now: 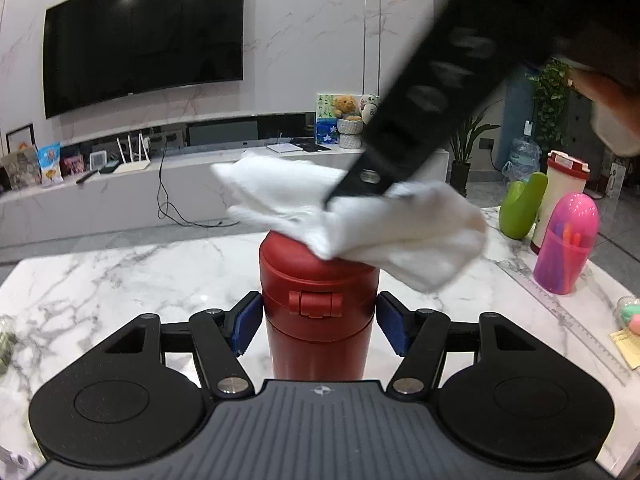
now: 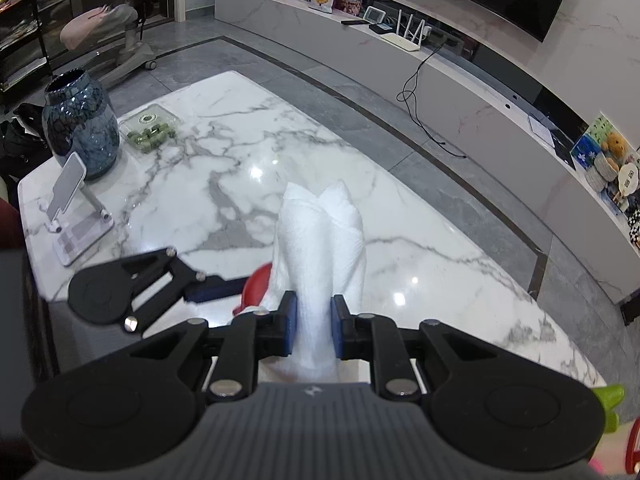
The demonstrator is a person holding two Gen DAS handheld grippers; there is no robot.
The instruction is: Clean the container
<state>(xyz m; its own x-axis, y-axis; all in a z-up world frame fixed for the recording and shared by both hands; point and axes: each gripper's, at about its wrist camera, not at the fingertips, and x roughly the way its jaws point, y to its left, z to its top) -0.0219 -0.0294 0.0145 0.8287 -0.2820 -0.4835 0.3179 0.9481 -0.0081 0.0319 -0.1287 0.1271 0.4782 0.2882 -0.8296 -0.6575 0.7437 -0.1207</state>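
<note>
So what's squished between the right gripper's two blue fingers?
A folded white cloth, pinched by the right gripper; the right wrist view shows it.

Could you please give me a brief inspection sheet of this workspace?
Surface: white marble table, glossy.
Job's things: red lidded flask upright; white folded cloth on its lid.
Clutter: blue crackled vase, phone stand, pink pen holder, green curved item.
Grippers: left gripper clamps the flask; right gripper pinches the cloth.
Cables: black cable at the TV console.
Surroundings: wall-mounted television.
</note>
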